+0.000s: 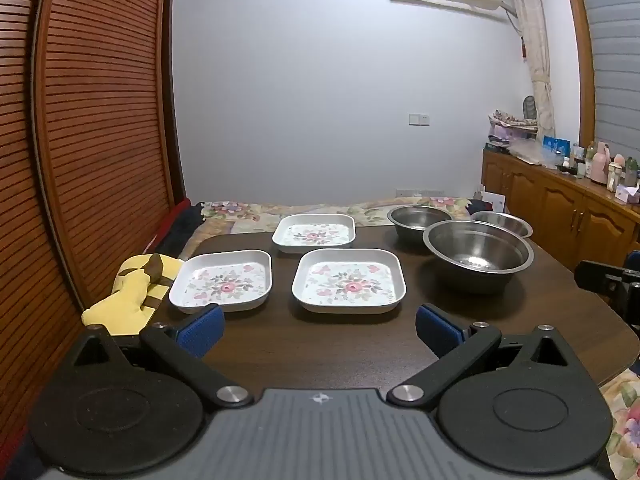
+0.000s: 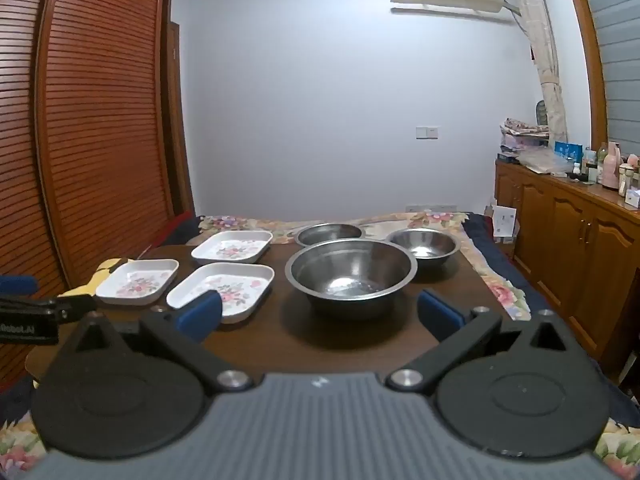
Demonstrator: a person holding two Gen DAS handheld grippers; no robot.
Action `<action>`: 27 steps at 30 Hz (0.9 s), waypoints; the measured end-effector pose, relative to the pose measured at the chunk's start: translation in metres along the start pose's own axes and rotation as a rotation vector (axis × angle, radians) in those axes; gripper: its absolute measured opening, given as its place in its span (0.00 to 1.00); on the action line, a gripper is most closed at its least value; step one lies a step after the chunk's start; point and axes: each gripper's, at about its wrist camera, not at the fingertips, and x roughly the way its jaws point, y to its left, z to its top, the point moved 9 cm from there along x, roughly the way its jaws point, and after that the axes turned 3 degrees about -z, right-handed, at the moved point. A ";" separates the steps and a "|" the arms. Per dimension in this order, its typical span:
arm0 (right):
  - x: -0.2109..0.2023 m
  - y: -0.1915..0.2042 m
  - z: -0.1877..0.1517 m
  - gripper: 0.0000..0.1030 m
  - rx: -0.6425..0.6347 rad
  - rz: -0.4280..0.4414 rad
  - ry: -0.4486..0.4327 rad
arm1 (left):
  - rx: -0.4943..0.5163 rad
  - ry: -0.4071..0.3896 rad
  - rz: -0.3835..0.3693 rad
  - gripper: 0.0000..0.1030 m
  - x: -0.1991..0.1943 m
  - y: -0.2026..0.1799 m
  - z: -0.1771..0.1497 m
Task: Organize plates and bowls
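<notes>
Hovering with fingers spread and empty, the left gripper (image 1: 320, 330) and right gripper (image 2: 320, 316) face the table (image 1: 320, 344); three plates (image 1: 347, 280) sit left of the large bowl (image 2: 351, 274).

Three round stainless-steel bowls (image 2: 350, 272), shiny, smooth, reflective inside. Three square white plates with pink floral print (image 1: 347, 280), glossy, look like melamine or glazed ceramic, cannot tell which. Dark brown wood table (image 1: 320, 344), smooth, semi-gloss. Yellow cloth with brown stripes (image 1: 132, 292), soft, matt. Tongs' blue pads (image 1: 202, 328) ribbed, rubbery; black plastic arms matt.
</notes>
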 end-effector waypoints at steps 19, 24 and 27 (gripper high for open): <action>-0.002 -0.002 -0.003 1.00 -0.003 -0.010 0.004 | 0.025 -0.002 -0.001 1.00 0.001 0.000 -0.001; -0.002 -0.001 -0.004 1.00 -0.006 -0.009 0.003 | 0.028 -0.003 0.000 1.00 -0.001 -0.002 0.000; -0.002 -0.002 -0.005 1.00 -0.005 -0.011 0.004 | 0.024 -0.005 -0.003 1.00 -0.001 -0.002 0.000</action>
